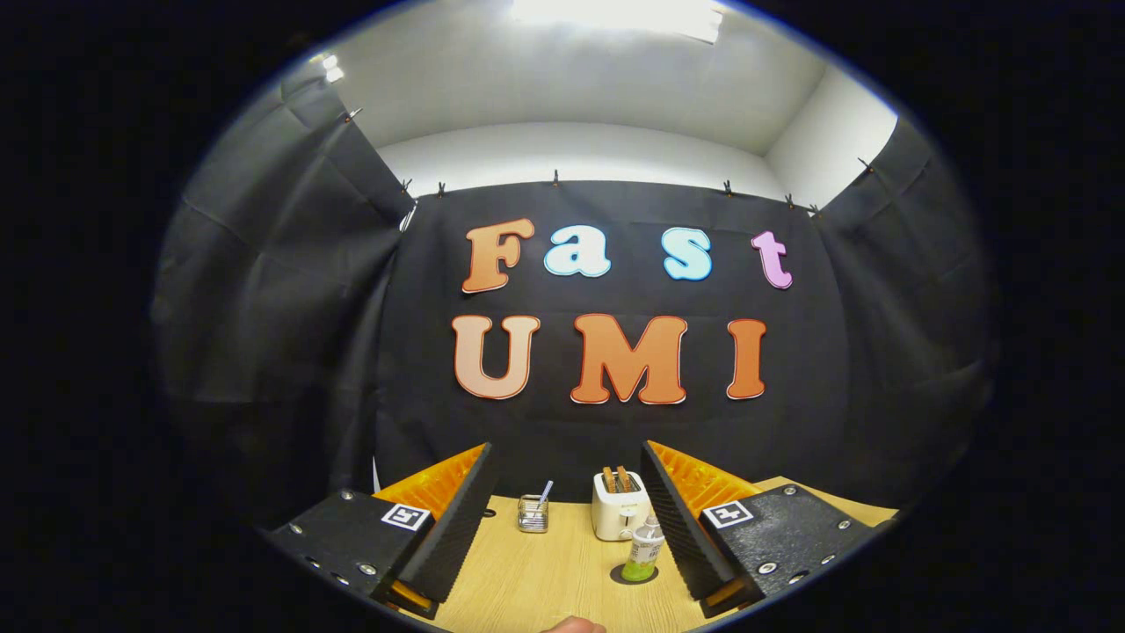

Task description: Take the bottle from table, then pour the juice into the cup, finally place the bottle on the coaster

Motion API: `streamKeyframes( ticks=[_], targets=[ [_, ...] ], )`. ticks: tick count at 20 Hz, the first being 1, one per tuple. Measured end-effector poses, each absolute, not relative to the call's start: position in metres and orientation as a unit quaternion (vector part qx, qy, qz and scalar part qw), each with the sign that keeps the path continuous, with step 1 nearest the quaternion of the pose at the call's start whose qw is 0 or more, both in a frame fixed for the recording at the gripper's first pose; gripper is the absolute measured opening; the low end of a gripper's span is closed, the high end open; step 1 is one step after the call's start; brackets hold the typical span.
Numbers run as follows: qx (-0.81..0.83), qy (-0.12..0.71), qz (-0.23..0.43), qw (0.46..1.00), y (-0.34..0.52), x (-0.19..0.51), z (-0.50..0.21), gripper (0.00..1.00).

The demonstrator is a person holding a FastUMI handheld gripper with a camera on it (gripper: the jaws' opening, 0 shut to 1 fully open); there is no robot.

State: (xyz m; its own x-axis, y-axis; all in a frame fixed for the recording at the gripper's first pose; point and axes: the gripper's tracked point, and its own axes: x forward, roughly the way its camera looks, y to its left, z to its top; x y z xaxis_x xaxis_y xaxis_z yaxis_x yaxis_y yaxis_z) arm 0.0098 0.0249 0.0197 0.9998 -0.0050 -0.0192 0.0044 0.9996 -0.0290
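On the wooden table, going left to right from my remote seat: my gripper has its fingers spread wide, nothing between the pads, nothing gripped. The left finger sits at the table's near left side, tilted inward. Just past its tip, toward the back of the table, stands a small wire-mesh holder with a pale straw-like stick leaning out of it. Further right, near the back wall, is a white toaster with two slices of toast poking up from the slots. In front of the toaster, and just beside the inner face of the right finger, is the bottle: clear, white cap, pale label, green juice in the lower part, standing upright. It sits on a dark round coaster, which shows as a dark disc around its base. Bottle looks close to the right finger, can't tell if they touch, but the left finger is well apart from it, so no grip. At the near edge between the fingers, a bit of a fingertip of a person pokes in. Cup: can't spot one in this view
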Motion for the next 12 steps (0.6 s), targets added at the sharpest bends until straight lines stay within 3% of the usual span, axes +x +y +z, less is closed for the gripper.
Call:
streamKeyframes(
  ticks=[12],
  targets=[
    [-0.038,0.003,0.012,0.999,0.0283,0.0061,0.0251,0.98]
  ],
)
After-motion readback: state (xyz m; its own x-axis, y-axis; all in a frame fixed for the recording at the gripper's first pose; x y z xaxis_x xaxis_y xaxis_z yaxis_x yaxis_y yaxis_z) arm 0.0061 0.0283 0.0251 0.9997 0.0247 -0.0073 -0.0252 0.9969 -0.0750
